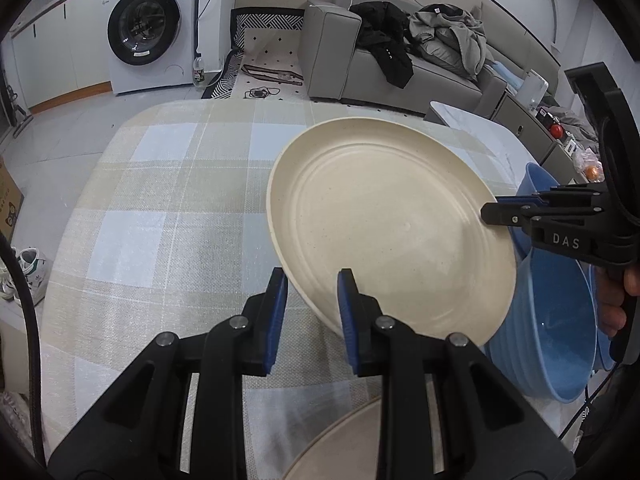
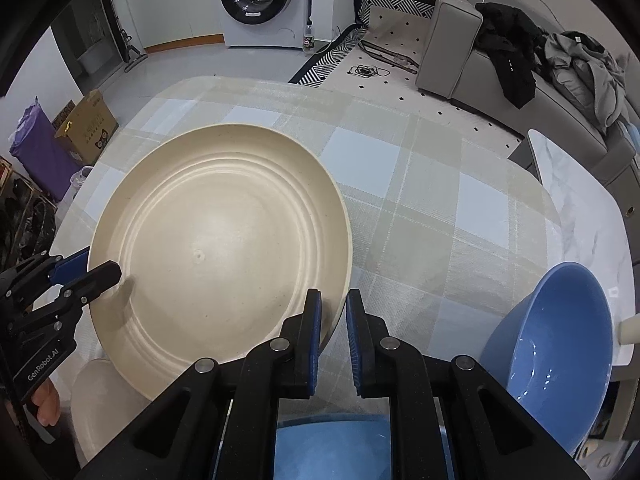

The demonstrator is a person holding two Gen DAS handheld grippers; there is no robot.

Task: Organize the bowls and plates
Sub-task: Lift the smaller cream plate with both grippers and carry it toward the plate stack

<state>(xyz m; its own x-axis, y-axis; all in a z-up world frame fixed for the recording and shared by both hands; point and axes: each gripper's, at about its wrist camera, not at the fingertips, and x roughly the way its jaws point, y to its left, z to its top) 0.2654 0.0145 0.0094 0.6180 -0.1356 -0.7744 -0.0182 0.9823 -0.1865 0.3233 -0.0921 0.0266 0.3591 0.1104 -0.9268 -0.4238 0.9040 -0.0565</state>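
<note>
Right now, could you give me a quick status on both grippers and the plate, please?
Left gripper and right gripper both straddle cream plate rim, plate tilted. Blue bowl close at right. Second cream plate below.

The cream plate (image 1: 392,220) has a matt, faintly speckled finish with moulded rings, probably plastic or some fibre mix, hard to say. The blue bowl (image 2: 560,356) is glossier and catches wet-looking highlights. The tablecloth (image 1: 160,208) is woven checked cloth, coarse weave. Both grippers are matt black plastic with ribbed blue pads (image 2: 314,340) and shiny metal pins (image 1: 240,323).
</note>
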